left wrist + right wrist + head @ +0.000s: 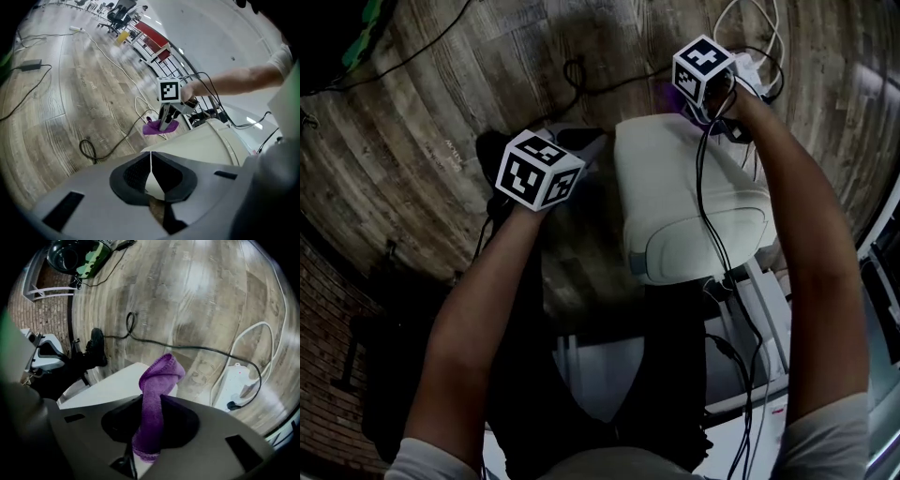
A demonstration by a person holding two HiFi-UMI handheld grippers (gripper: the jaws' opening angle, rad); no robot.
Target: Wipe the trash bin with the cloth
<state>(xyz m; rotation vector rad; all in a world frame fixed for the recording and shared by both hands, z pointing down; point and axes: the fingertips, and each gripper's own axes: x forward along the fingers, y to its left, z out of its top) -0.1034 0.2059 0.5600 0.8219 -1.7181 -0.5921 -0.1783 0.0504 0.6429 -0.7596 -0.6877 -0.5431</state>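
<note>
Cream-white plastic trash bin (684,192) stands on the wood-plank floor (441,112), right below the person. The right hand-held gripper (152,414) is clamped on a purple microfibre cloth (157,394), poised at the bin's far top edge. The left hand-held gripper (151,165) has its jaws together on nothing, just beside the bin's left flank. The wipe looks barely begun to me: the lid and all the sides seem left to do. There's open floor on the left, but a black cable (154,344) and a white power strip (236,380) crowd the far side, and a white metal frame (769,309) hems in the near side.
</note>
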